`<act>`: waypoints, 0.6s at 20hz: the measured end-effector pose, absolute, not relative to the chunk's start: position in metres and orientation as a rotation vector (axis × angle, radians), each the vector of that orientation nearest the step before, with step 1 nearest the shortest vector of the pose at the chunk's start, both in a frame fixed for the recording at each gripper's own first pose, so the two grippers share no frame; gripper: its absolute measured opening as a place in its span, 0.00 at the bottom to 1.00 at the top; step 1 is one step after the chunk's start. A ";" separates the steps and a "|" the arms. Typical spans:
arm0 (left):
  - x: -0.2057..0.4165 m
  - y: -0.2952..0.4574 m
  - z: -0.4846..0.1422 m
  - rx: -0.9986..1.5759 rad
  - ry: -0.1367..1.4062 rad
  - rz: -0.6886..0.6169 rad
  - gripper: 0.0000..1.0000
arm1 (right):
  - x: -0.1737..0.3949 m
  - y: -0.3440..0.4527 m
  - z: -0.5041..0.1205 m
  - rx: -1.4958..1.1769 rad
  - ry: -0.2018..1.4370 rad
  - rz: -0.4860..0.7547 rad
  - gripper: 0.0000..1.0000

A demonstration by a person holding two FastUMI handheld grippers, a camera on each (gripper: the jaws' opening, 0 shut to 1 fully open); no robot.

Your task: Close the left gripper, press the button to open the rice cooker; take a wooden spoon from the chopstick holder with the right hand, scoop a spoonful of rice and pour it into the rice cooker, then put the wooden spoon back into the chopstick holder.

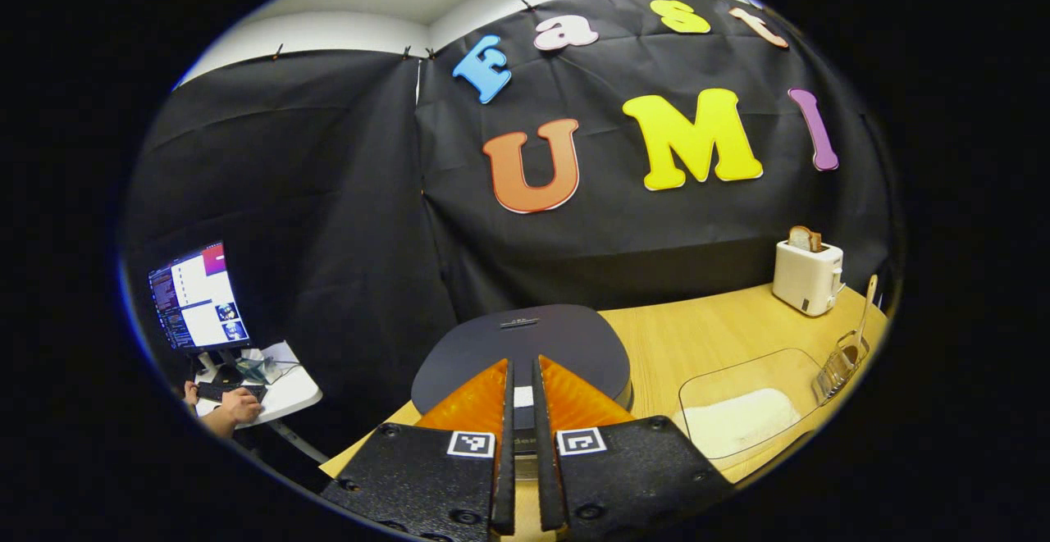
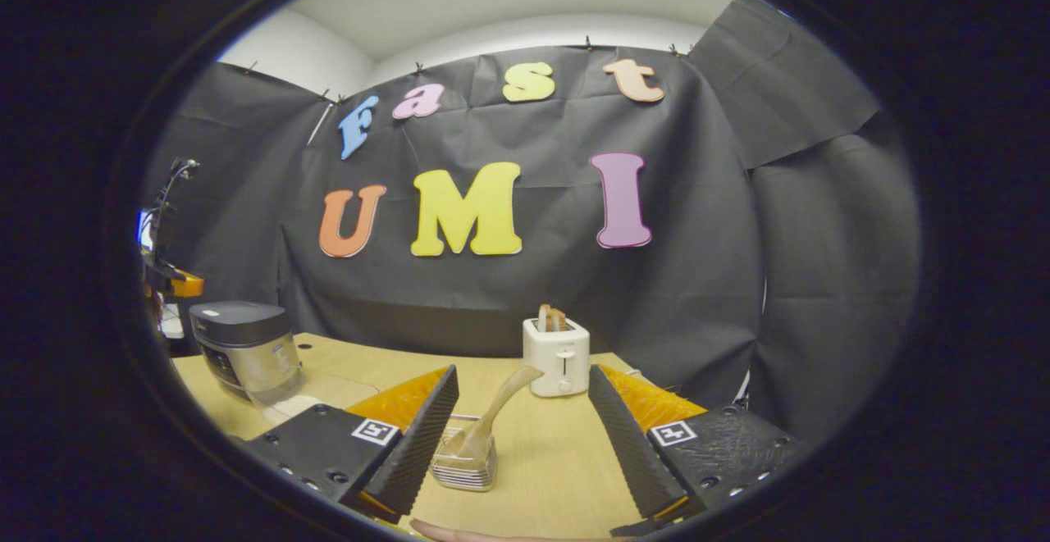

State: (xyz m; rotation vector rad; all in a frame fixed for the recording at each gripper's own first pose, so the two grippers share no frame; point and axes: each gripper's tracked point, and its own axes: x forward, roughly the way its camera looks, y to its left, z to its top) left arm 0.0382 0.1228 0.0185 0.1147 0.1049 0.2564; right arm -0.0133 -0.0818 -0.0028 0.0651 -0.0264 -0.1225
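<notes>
The dark rice cooker stands with its lid down just ahead of my left gripper. That gripper is shut, its fingers side by side over the cooker's front, where a small white patch shows between them. A wire chopstick holder at the table's right carries the wooden spoon. My right gripper is open and empty, and the chopstick holder with the leaning spoon stands on the table just beyond its fingertips. The rice cooker is far to the left.
A clear tray of white rice lies between cooker and holder. A white toaster with bread stands at the back of the wooden table, also the toaster. A person's hand works at a side desk with a monitor.
</notes>
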 end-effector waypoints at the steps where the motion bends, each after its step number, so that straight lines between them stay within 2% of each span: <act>1: 0.043 0.129 0.013 0.099 0.133 0.260 0.13 | -0.013 -0.082 -0.006 0.077 -0.021 -0.117 0.95; 3: 0.049 0.148 0.007 0.061 0.164 0.299 0.10 | -0.013 -0.083 -0.009 0.092 -0.014 -0.106 0.96; 4: 0.047 0.157 0.002 0.034 0.181 0.324 0.03 | -0.013 -0.083 -0.010 0.095 -0.013 -0.103 0.96; 12: 0.065 0.143 -0.017 -0.119 0.326 0.191 0.02 | -0.008 -0.091 -0.023 0.138 0.009 -0.091 0.92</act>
